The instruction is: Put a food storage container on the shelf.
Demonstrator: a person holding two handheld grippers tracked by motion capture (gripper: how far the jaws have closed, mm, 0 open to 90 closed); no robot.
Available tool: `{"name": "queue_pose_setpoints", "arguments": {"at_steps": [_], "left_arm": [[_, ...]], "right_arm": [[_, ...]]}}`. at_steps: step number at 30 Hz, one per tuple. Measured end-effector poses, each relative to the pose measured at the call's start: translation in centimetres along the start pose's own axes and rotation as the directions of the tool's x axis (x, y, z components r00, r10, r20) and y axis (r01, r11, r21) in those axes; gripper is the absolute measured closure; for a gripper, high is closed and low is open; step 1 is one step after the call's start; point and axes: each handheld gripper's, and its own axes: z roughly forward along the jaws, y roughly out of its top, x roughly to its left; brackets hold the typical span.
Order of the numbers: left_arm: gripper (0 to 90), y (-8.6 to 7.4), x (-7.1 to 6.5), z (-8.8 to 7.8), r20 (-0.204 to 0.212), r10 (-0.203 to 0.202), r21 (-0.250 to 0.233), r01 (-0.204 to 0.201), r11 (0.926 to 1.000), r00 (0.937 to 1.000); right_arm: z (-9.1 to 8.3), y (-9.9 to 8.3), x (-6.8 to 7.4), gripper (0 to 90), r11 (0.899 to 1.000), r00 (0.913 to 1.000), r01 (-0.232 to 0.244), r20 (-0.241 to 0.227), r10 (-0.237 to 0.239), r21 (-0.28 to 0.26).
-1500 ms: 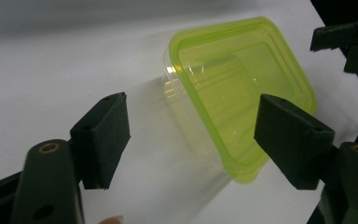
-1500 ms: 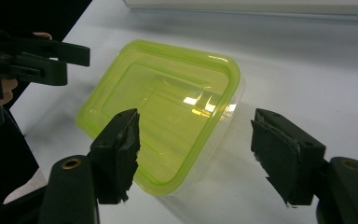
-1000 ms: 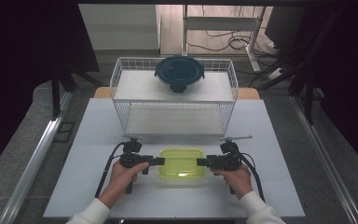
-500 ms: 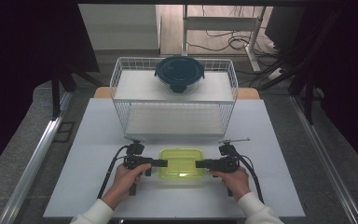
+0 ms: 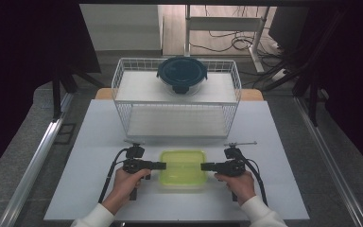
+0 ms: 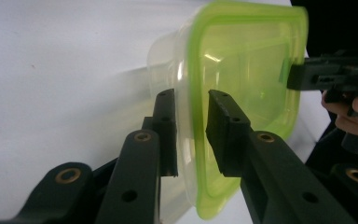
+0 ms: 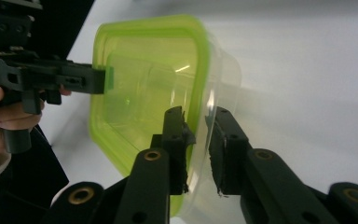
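A clear food container with a lime-green lid (image 5: 182,165) lies on the white table (image 5: 274,189) near its front edge. My left gripper (image 5: 163,165) comes in from the left, and its jaws have just been closing. In the left gripper view the pads (image 6: 168,126) pinch the container's rim and wall (image 6: 242,79), so my left gripper (image 6: 191,116) is shut on it. My right gripper (image 5: 203,166) meets the opposite end, its jaws also just closing. Seen from the right gripper view, my right gripper (image 7: 198,123) clamps the green rim (image 7: 140,88).
A white wire rack (image 5: 177,120) stands across the back of the table, close behind the container. A dark blue round lidded bowl (image 5: 182,73) sits on its top shelf. Cables trail back from both grippers along the hands.
Both hands and the green-lidded container stay almost where they were. From above, the jaw movement is too small to make out.
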Motion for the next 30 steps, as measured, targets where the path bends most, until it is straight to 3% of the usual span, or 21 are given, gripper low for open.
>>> {"name": "queue_pose_setpoints", "arguments": {"at_steps": [4,8,15,30], "left_arm": [[73.8,0.0,-0.3,-0.4,0.005,0.009,-0.011,-0.009,0.9999,0.9999],[75.2,0.0,-0.6,-0.7,0.009,0.017,-0.023,-0.017,0.9996,0.9998],[76.0,0.1,-1.4,-1.6,0.004,0.057,-0.053,-0.057,0.997,0.9984],[76.4,1.0,-3.4,-3.4,0.002,0.13,-0.106,-0.129,0.986,0.9916]], "right_arm": [[-0.6,0.1,0.6,78.5,0.999,0.9992,0.04,0.006,-0.04,-0.015],[-0.8,0.1,0.8,78.6,0.998,0.9987,0.051,0.001,-0.051,-0.024],[-1.5,0.3,1.6,78.8,0.994,0.9956,0.094,0.008,-0.093,-0.05],[-3.3,1.4,3.5,79.0,0.976,0.9822,0.187,0.034,-0.185,-0.112]]}}
